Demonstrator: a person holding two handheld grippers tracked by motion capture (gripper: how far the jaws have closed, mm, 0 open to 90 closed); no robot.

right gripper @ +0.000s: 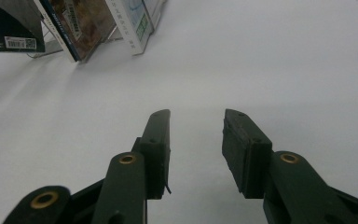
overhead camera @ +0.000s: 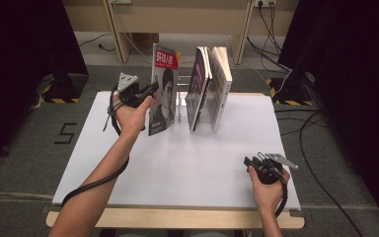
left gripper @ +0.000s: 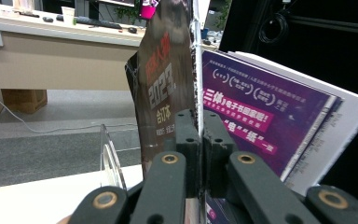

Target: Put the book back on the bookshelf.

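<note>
The clear acrylic book rack (overhead camera: pixel 181 106) stands near the far edge of the white table (overhead camera: pixel 177 168) and serves as the reference point here.

Left gripper (overhead camera: pixel 150 90): held up just to the left of the rack, above the tabletop. In the left gripper view its jaws are pressed fully together on the spine edge of a magazine (overhead camera: pixel 163 91), the thin edge pinched between the pads (left gripper: pixel 188 135). The magazine stands upright, cover with a red title band facing the person, its lower edge close to the tabletop immediately left of the rack. Whether that edge touches the table cannot be determined.

In the rack: two books (overhead camera: pixel 208 89) lean side by side in its right part, tilted with their tops to the right. A purple cover with white print (left gripper: pixel 261 116) shows just behind the held magazine in the left gripper view.

Right gripper (overhead camera: pixel 256 160): well apart from the rack, at the near right of the table, low over the bare surface. Its jaws stand partly open with nothing between them; white tabletop shows in the gap in the right gripper view (right gripper: pixel 196 149).
</note>
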